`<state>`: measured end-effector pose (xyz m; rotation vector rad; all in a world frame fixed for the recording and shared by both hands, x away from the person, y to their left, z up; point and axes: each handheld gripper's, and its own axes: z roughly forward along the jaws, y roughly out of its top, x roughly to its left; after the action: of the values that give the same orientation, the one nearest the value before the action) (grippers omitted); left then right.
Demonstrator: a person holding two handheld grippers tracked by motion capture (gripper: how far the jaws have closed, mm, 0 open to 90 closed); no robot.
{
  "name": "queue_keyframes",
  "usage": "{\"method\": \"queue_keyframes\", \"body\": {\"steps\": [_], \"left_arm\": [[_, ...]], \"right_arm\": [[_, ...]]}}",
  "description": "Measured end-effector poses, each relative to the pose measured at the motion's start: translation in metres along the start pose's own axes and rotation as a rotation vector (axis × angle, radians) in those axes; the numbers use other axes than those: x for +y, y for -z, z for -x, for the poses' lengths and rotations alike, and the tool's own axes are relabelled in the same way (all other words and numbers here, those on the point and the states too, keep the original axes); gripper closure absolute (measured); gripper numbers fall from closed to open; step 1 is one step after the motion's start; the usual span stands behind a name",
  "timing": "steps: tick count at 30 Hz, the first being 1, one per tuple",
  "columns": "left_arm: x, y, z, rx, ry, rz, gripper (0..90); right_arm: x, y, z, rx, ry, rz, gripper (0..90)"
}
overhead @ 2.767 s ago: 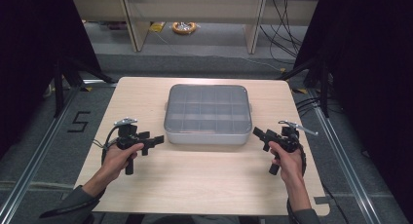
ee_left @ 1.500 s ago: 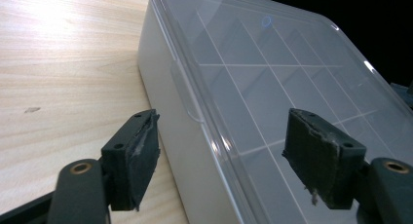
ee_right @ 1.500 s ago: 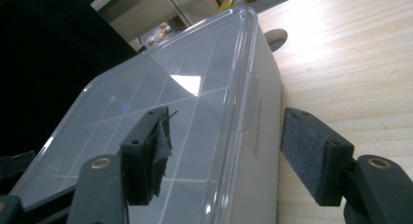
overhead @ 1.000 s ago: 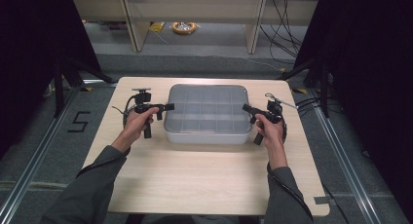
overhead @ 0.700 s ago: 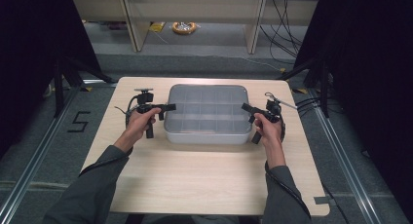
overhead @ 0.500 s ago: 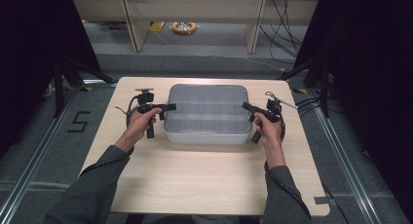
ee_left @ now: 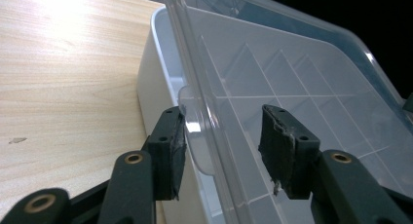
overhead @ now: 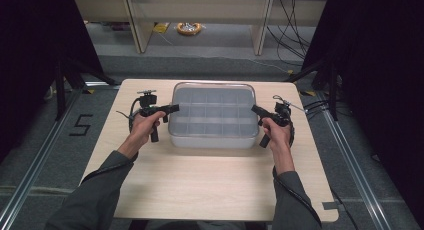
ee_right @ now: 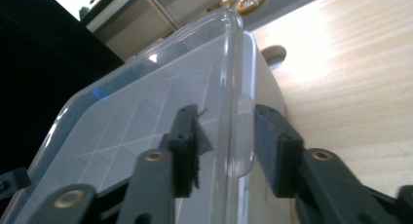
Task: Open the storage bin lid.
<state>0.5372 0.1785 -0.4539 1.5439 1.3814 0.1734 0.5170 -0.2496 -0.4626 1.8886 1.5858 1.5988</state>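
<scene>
clear plastic lid (overhead: 212,107) on grey compartment box (overhead: 212,137), pale wooden worktop (overhead: 200,185), left gripper (ee_left: 221,146) jaws just closing astride lid's tab, gap showing, right gripper (ee_right: 226,146) jaws narrow, pinching opposite tab

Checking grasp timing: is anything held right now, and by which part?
The right gripper clamps the clear lid by its side tab. On the left gripper, the fingers, just closing, straddle the opposite tab, one not yet touching.
</scene>
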Motion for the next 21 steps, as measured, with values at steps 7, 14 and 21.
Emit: {"method": "queue_keyframes", "body": {"steps": [7,14,21], "left_arm": [[0.005,0.014,0.006,-0.022,-0.008,0.040,56.7],[0.007,0.026,0.013,-0.029,-0.027,0.056,59.4],[0.003,0.036,0.016,-0.066,-0.020,0.046,59.4]], "right_arm": [[0.006,0.015,-0.016,0.052,-0.058,0.033,68.4],[0.010,0.027,-0.021,0.075,0.000,0.067,67.9],[0.009,0.038,-0.025,0.070,0.016,0.069,68.1]]}}
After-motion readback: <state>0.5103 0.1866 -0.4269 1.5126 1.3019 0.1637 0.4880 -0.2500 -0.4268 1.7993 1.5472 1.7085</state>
